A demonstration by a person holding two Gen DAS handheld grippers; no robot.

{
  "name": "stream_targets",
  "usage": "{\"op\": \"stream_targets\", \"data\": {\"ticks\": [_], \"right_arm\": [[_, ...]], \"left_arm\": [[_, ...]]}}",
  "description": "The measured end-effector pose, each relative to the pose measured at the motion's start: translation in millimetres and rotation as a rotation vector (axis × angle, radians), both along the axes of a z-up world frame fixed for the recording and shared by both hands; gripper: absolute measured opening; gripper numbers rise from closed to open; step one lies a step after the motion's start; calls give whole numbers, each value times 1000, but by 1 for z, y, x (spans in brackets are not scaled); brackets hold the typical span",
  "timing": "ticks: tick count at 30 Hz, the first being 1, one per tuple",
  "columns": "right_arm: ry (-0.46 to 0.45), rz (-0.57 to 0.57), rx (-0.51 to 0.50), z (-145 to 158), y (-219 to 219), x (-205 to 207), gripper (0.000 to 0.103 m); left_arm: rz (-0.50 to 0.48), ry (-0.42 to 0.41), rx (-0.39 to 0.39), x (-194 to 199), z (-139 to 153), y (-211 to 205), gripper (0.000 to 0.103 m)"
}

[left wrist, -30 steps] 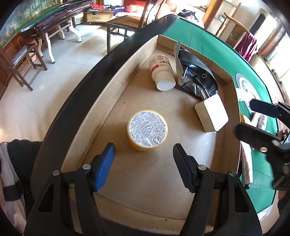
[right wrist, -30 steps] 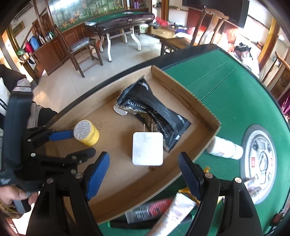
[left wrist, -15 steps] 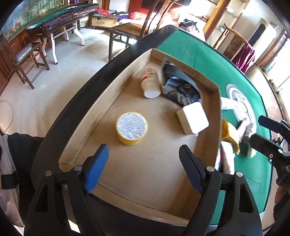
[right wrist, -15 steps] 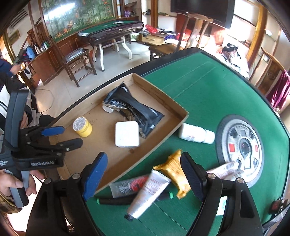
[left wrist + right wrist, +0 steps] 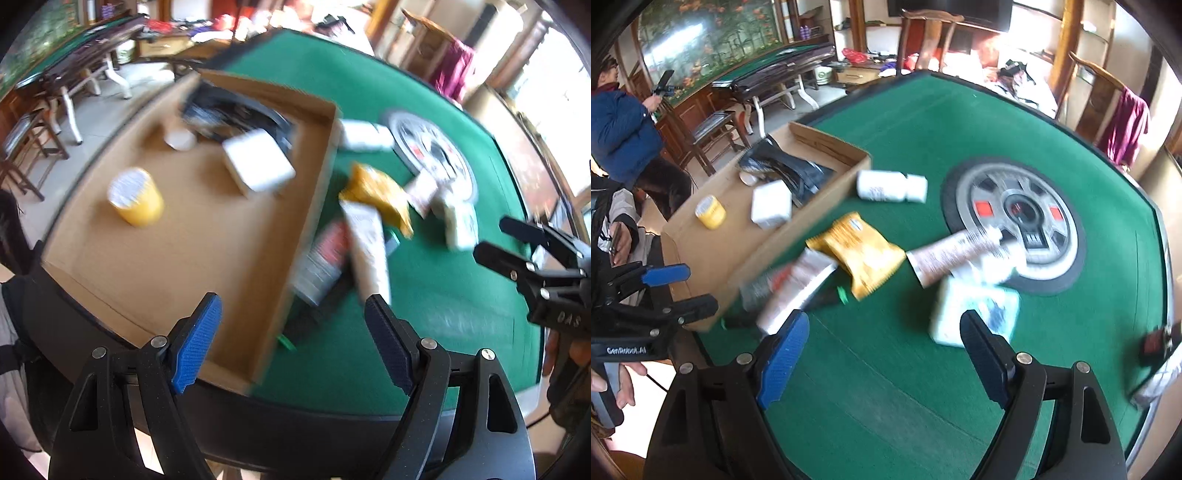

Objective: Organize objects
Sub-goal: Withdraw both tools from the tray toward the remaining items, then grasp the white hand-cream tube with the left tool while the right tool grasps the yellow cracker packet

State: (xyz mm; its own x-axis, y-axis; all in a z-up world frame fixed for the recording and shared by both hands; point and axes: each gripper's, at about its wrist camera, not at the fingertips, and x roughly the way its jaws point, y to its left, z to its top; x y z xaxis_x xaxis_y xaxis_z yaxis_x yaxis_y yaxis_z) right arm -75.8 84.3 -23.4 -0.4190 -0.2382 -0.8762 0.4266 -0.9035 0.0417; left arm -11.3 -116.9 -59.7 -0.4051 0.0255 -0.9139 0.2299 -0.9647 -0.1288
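Note:
A cardboard tray [image 5: 317, 177] [image 5: 812, 218] on the green felt holds a yellow jar [image 5: 136, 197] [image 5: 710, 212], a white box [image 5: 258, 166] [image 5: 772, 203], a black pouch [image 5: 229, 110] [image 5: 786, 166] and a lying white bottle [image 5: 180, 139]. To the tray's right lie a second white bottle [image 5: 890, 186], a yellow packet [image 5: 380, 195] [image 5: 860, 254], a white tube [image 5: 367, 247] [image 5: 798, 284], a brown tube [image 5: 956, 251] and a white-teal pack [image 5: 975, 314]. My left gripper [image 5: 291, 325] hangs open over the tray's right wall, holding nothing. My right gripper [image 5: 882, 332] is open above bare felt beside the pack.
A round grey dial [image 5: 1023, 218] is set in the middle of the table. The table's black rim [image 5: 332, 428] runs close below my grippers. A person in a blue jacket [image 5: 624, 129] stands at the far left. Chairs and another green table stand behind.
Both grippers have swung right, away from the tray's inside toward the loose items on the felt. The left jaws stand wider than a second ago. Both views are blurred by motion.

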Motion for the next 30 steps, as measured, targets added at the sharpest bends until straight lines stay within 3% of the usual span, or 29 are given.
{"op": "stream_targets", "data": {"ticks": [6, 11, 16, 30], "right_arm": [[-46, -51, -9, -17, 32, 15, 84], [-58, -67, -19, -19, 40, 20, 84], [-55, -61, -21, -19, 41, 21, 84], [-53, -80, -31, -21, 51, 11, 84]], "left_arm": [[-42, -43, -44, -8, -13, 35, 82], [-22, -35, -59, -15, -9, 37, 82], [-46, -29, -103, -21, -5, 45, 82], [-90, -25, -132, -46, -6, 62, 82]]}}
